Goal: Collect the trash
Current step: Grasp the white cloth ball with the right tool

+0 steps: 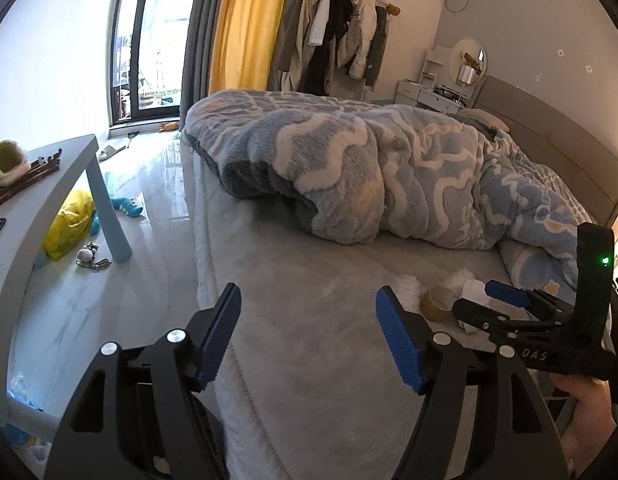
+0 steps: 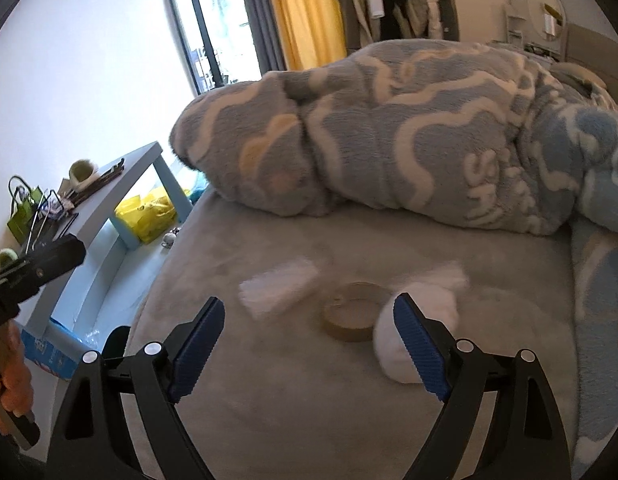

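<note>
Right wrist view: both ribbed-padded tools (image 2: pixel 309 350) (image 1: pixel 309 336) agape, empty, above cardboard tape ring (image 2: pixel 351 317), crumpled tissue (image 2: pixel 409 336).

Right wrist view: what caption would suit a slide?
Open right tongs over a bed, facing a tape roll and white tissues.

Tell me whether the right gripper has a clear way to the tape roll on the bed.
Probably yes. The right gripper is open and empty, and the tape roll lies flat on the bare bed sheet just ahead of it. Only the crumpled white tissue beside the roll crowds the right finger.
</note>
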### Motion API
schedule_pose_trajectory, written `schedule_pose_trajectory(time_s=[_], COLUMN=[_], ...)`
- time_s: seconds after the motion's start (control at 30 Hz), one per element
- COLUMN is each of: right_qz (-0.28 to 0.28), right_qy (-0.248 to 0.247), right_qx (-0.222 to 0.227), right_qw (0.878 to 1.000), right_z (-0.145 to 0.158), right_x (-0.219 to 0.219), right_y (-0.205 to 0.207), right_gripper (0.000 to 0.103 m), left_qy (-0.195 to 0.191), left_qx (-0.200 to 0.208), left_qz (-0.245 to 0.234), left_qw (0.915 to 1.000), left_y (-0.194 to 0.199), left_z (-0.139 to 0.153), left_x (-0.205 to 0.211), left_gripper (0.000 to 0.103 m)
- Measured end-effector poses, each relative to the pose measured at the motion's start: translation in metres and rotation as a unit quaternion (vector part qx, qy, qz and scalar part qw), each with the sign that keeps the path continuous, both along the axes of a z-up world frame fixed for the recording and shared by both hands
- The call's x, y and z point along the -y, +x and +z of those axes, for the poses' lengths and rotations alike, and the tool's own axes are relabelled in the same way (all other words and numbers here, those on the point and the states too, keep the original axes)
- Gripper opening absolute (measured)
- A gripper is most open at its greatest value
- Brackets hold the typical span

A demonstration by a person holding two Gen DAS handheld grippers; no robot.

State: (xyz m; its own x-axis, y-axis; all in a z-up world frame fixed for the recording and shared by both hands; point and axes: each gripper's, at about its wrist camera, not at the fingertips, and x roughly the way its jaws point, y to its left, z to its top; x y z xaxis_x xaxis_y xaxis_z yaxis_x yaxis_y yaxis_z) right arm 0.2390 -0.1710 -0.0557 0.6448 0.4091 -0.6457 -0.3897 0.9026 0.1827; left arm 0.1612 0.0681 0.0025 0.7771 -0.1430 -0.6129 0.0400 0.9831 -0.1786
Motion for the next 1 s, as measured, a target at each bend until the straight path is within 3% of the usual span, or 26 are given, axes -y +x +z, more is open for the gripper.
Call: schedule_pose_trajectory(time_s=[0.3, 0.57, 0.63, 0.87, 1.0], right_qz=[-0.025, -0.033, -0.032, -0.027, -0.022], right_qy=[-0.004, 0.074, 0.071, 0.057, 0.066], right_qx=[-0.004, -0.060, -0.065, -0.089, -0.100], right_qw=[1.000, 0.995, 0.995, 0.994, 0.993], right_z=[-0.006, -0.022, -0.026, -0.039, -0.043], right_x=[0.031, 0.055, 0.056, 0.057, 0.061], right_y=[0.007, 0.024, 0.026, 0.038, 0.044], right_gripper=[0.088, 0.087, 0.080, 0.072, 0.059], left_qy=[0.001, 0.009, 0.009, 0.005, -0.003], left_qx=[-0.011, -0.023, -0.025, -0.023, -0.023], left_qz=[-0.025, -0.049, -0.058, -0.082, -0.095], left_qw=[0.9996, 0.9985, 0.9980, 0.9963, 0.9952], left_y=[0.015, 0.027, 0.030, 0.040, 0.048], left_z=[-0.011, -0.025, -0.027, -0.034, -0.037], left_x=[0.025, 0.046, 0.051, 0.067, 0.076], left_gripper=[0.074, 0.077, 0.080, 0.082, 0.085])
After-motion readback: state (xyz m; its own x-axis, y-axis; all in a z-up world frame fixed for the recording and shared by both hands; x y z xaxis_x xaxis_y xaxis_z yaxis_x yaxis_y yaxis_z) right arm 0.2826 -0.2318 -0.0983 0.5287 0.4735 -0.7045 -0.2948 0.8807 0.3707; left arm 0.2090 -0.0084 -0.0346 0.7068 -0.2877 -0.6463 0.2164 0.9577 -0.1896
